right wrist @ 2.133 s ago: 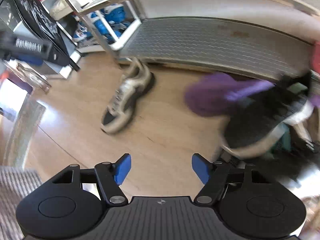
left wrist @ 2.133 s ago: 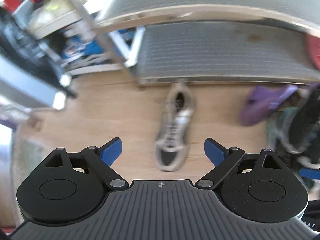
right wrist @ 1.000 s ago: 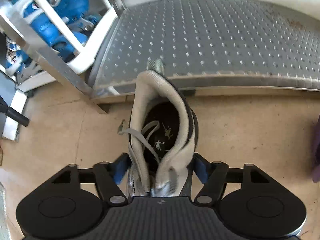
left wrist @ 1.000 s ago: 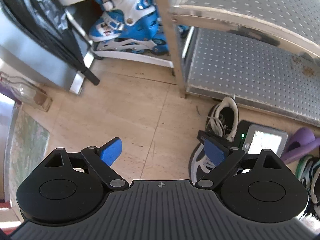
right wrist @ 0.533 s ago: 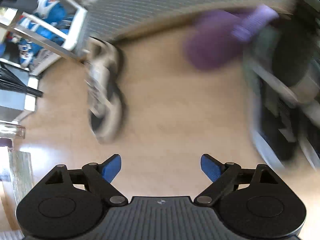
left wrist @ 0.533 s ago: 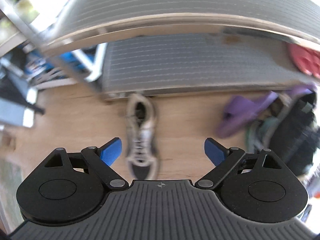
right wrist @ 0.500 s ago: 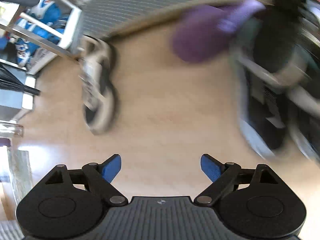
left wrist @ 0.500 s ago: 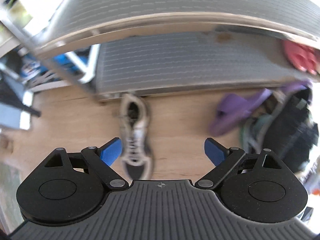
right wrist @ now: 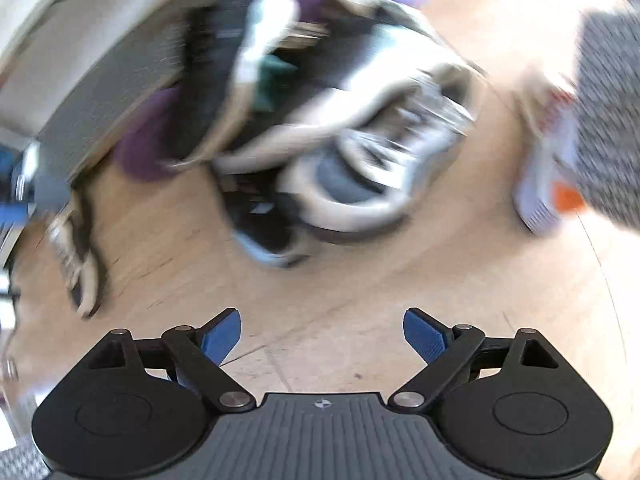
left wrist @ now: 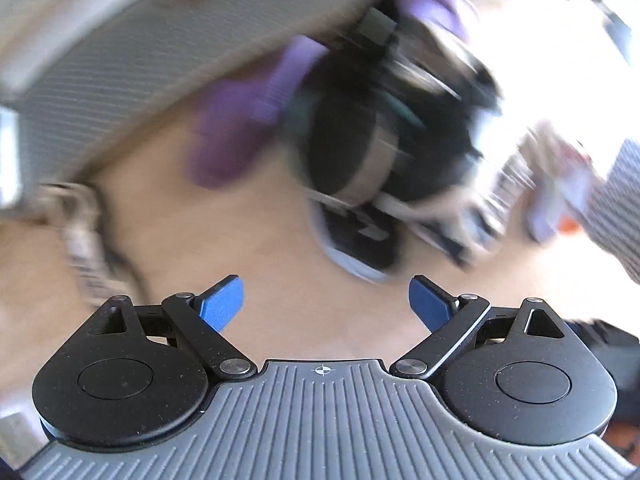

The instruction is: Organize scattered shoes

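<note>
Wooden floor (right wrist: pixel 360 280) under my empty, spread right gripper (right wrist: pixel 322 330) and left gripper (left wrist: pixel 324 300); shoe pile (right wrist: pixel 340 152) lies beyond both.

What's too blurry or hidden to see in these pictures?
- Shoe pile, right wrist view: motion blur smears the shoes together, so how many there are is unclear.
- Purple slipper, left wrist view: blurred, its far end hidden behind a dark shoe.
- Grey sneaker, left wrist view: smeared, near the left edge.
- Orange-marked item, right wrist view: too blurred to identify.
</note>
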Demonstrator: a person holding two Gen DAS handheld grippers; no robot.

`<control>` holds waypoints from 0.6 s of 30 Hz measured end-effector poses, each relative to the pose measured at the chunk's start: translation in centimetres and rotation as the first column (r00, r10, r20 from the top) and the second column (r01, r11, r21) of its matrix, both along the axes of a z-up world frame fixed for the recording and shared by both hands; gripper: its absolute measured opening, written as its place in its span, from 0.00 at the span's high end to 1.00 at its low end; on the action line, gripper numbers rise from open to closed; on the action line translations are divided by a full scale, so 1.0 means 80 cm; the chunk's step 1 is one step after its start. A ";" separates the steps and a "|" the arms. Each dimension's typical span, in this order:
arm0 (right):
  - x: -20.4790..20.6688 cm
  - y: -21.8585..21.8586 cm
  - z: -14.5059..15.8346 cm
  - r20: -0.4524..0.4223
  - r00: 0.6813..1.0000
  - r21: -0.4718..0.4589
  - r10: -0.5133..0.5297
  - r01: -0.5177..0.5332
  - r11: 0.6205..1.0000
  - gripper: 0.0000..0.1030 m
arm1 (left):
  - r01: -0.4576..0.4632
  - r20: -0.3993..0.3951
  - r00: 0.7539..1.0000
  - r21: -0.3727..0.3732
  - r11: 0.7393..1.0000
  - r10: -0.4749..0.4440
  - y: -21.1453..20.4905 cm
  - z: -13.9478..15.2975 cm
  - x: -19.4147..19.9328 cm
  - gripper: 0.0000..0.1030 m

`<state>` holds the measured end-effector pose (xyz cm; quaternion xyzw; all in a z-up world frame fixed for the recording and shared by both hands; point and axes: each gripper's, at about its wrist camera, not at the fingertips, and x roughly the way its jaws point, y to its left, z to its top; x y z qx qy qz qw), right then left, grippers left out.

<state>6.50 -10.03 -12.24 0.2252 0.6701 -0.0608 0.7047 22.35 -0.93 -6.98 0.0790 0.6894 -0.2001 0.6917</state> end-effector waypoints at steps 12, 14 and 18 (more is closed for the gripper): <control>-0.050 -0.091 -0.001 -0.071 0.977 0.007 -0.201 0.202 0.979 0.12 | -0.250 -0.121 0.964 -0.117 0.961 0.236 -0.091 -0.126 0.026 0.15; -0.053 -0.092 -0.001 -0.082 0.975 0.011 -0.206 0.207 0.978 0.12 | -0.280 -0.171 0.951 -0.139 0.950 0.256 -0.105 -0.144 0.031 0.19; -0.060 -0.093 -0.003 -0.104 0.971 0.021 -0.216 0.219 0.976 0.14 | -0.253 -0.179 0.955 -0.085 0.964 0.235 -0.137 -0.171 0.028 0.13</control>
